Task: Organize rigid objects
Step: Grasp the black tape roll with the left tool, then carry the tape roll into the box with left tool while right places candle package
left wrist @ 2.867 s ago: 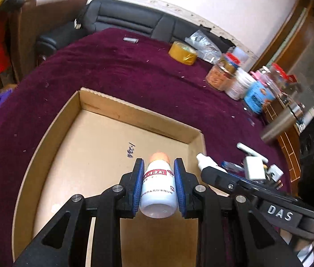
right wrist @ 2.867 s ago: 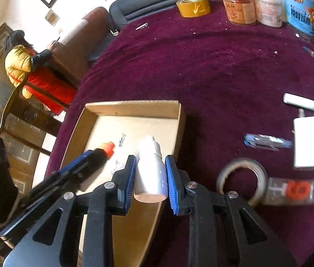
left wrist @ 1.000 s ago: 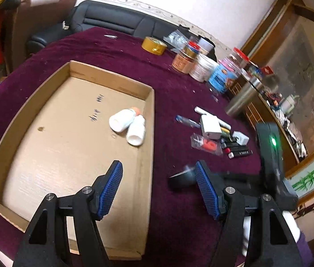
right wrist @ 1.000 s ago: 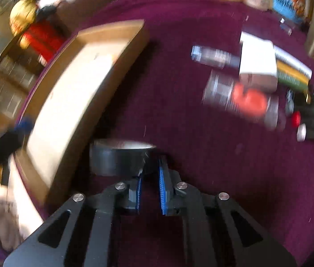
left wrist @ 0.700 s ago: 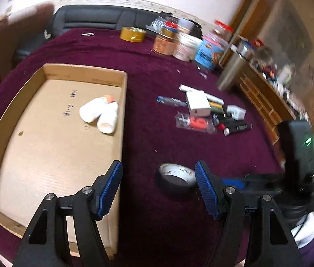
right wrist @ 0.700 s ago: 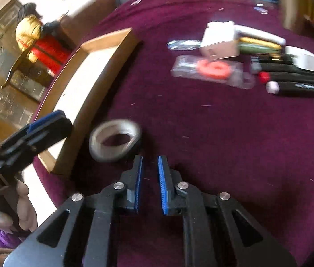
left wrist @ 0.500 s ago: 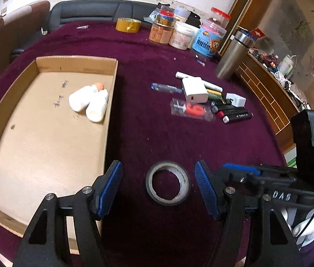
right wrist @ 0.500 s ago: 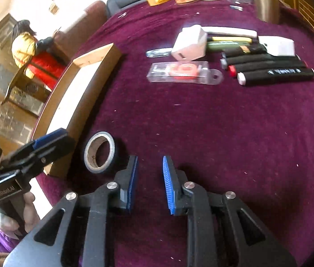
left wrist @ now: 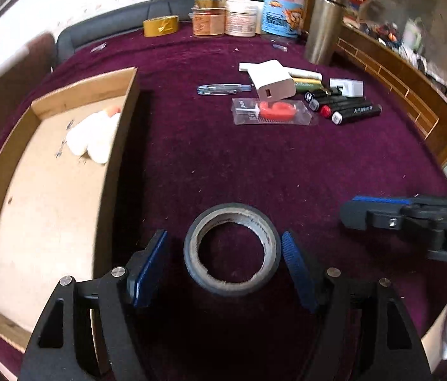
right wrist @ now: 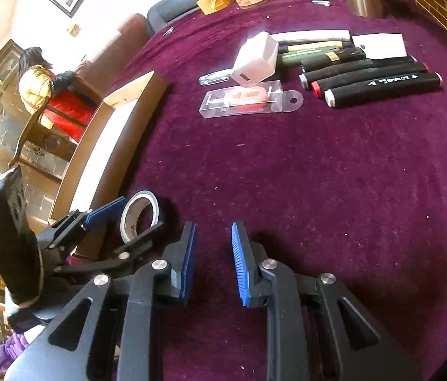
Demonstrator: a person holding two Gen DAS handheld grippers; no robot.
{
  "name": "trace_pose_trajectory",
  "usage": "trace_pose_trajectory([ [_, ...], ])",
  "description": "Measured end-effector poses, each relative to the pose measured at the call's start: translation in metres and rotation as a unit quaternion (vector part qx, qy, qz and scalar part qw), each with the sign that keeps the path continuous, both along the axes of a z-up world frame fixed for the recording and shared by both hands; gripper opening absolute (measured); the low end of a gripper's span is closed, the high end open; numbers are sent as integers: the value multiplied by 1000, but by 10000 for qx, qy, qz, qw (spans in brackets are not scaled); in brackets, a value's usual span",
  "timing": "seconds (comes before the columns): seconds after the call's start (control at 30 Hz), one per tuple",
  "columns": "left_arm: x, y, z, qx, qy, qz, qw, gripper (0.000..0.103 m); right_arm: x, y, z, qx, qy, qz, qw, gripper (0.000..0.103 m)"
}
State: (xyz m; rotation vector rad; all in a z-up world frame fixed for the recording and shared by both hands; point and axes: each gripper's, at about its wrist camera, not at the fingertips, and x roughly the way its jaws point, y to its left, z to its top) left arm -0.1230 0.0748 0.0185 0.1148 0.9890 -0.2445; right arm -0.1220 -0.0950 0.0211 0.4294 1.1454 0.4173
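Observation:
A black tape roll (left wrist: pixel 231 285) lies flat on the purple cloth, just right of the cardboard box (left wrist: pixel 125 120). My left gripper (left wrist: pixel 223 270) straddles the roll. Its jaws are opening, and both blue pads (left wrist: pixel 152 266) stand a little off the roll's sides. Two white bottles (left wrist: pixel 93 139) lie in the box near its right wall. My right gripper (right wrist: pixel 213 262) hovers over bare cloth to the right of the roll, its jaws a narrow gap apart with nothing between them. In the right wrist view the left gripper (right wrist: pixel 141 214) frames the roll (right wrist: pixel 153 204) beside the box (right wrist: pixel 134 117).
Further back lie black markers (left wrist: pixel 353 112), a white charger (left wrist: pixel 272 82), a clear pack with a red piece (left wrist: pixel 272 112) and a pen (left wrist: pixel 223 89). A steel flask (left wrist: pixel 325 22), jars and a yellow tape roll (left wrist: pixel 161 26) stand at the far edge. A person (right wrist: pixel 37 85) sits beyond the table.
The right gripper let go of the tape roll, drew off to the right and parted its jaws slightly. The left gripper swung over and came down around the roll.

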Motion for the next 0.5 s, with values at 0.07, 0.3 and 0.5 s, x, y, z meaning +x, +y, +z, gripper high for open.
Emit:
trace_pose_trajectory([
  [0.07,0,2,1,-7,-60,49,10000,58,1,-1,3,-34,-24,-53,10000,20],
  [0.3,-8,38,21,-987,19,230,9948,52,35,-4,20,-396,-369,-412,9977,20],
  [0.5,-23,57,38,-1449,-101,269,9890,52,97,14,29,-1193,-848,-568,9876,45],
])
